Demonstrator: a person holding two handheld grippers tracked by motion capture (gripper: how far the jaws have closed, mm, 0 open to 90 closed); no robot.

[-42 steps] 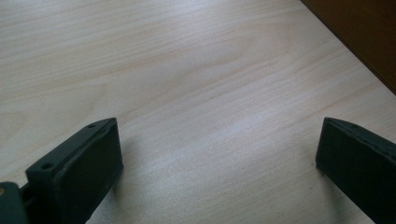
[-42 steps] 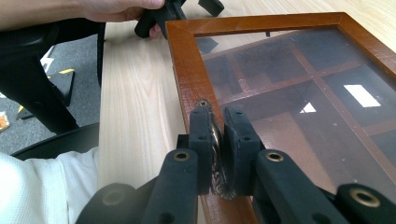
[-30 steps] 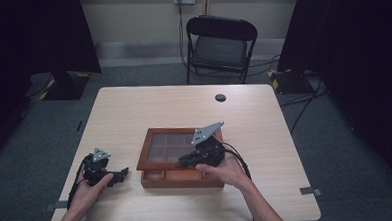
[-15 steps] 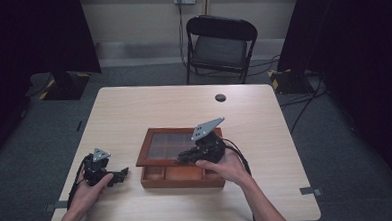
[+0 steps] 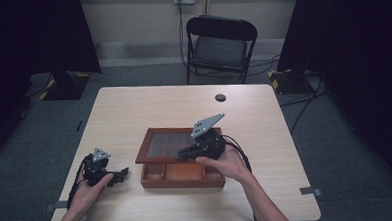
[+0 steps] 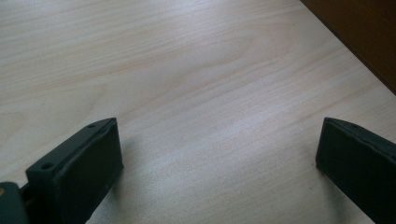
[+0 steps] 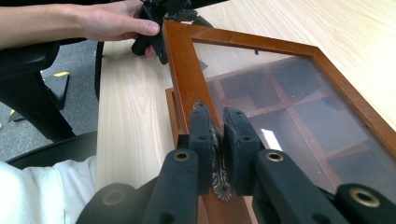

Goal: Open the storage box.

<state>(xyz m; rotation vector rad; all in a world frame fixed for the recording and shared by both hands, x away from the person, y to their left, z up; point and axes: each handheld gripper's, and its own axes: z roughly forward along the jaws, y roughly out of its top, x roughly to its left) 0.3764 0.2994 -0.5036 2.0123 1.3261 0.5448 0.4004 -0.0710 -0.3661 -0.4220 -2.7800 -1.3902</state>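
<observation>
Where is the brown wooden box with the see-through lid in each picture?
High view: the wooden box sits at the table's middle, its lid partly raised by the right gripper.
Left gripper view: one dark brown corner at the upper right.
Right gripper view: the lid frame runs from top centre to the lower right, its metal latch clamped between the jaws.
Shared landmark: the pale wooden table.

The wooden box [image 5: 181, 174], reddish-brown with divided compartments, sits on the surface [image 5: 149, 107] with its glass-paned lid [image 7: 289, 88] raised partway, the ornate metal clasp [image 7: 218, 172] on the lid's front edge gripped between the closed jaws of the right gripper [image 7: 215, 122].
</observation>
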